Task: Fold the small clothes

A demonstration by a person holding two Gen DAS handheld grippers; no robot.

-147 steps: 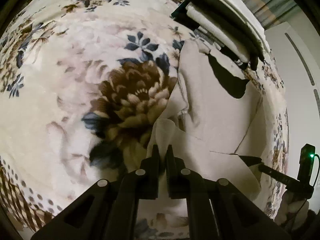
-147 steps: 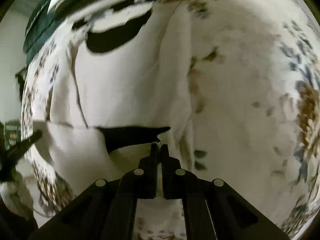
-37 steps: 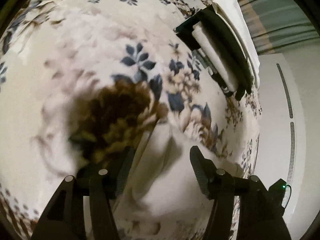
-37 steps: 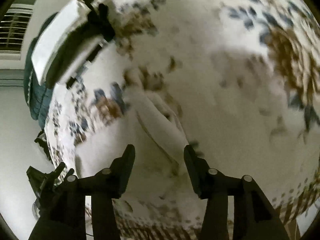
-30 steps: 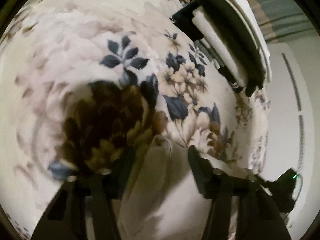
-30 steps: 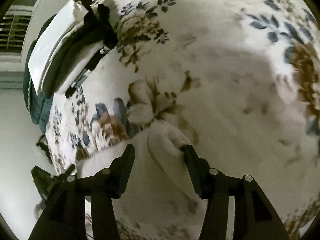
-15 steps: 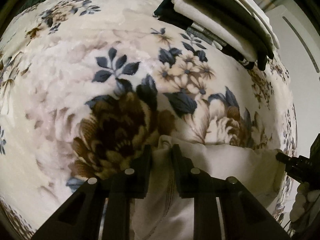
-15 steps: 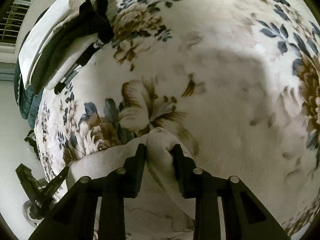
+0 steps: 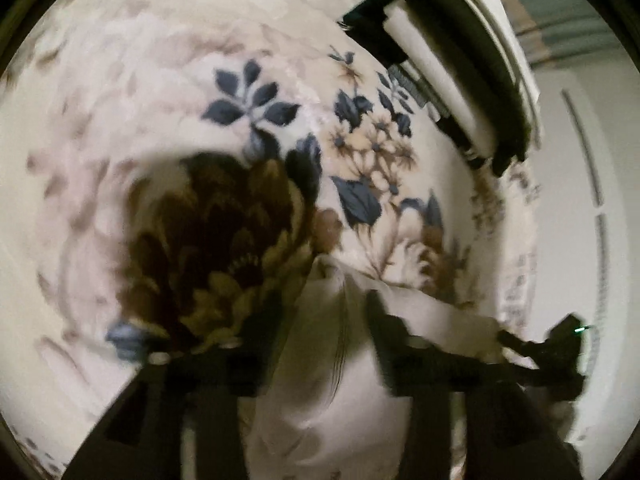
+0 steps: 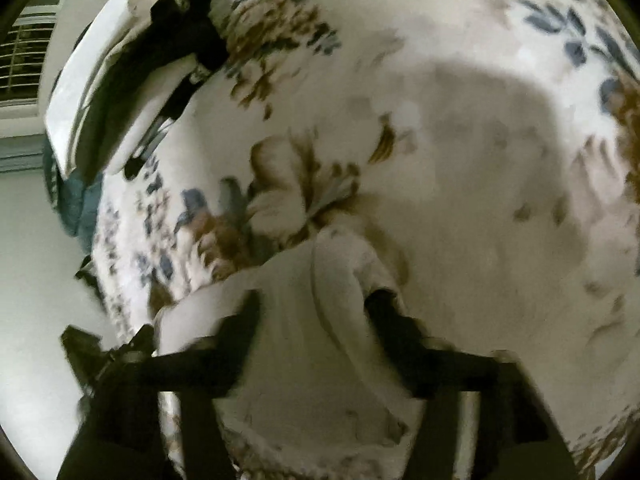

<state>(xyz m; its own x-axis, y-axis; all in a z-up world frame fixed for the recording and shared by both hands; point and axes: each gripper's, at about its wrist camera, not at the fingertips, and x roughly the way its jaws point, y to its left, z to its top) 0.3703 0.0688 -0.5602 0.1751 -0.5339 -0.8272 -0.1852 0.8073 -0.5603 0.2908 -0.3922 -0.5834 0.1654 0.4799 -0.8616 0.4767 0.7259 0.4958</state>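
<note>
A cream-white small garment point(image 9: 336, 380) lies folded on the floral blanket point(image 9: 160, 100), its corner between the fingers of my left gripper point(image 9: 320, 308), which is open. In the right wrist view the same garment point(image 10: 304, 328) lies between the fingers of my right gripper point(image 10: 312, 312), also open. Neither gripper holds the cloth. The other gripper shows at each view's edge: the right gripper point(image 9: 560, 344) and the left gripper point(image 10: 100, 356). Both views are motion-blurred.
A stack of folded black and white clothes point(image 9: 452, 52) sits at the far edge of the bed, also in the right wrist view point(image 10: 132, 76). A teal cloth point(image 10: 76, 204) lies beyond it. A white wall point(image 9: 580, 160) borders the bed.
Half a second ago both grippers were shut on the garment's corners; now both have opened and let it go. The cloth rests on the blanket.
</note>
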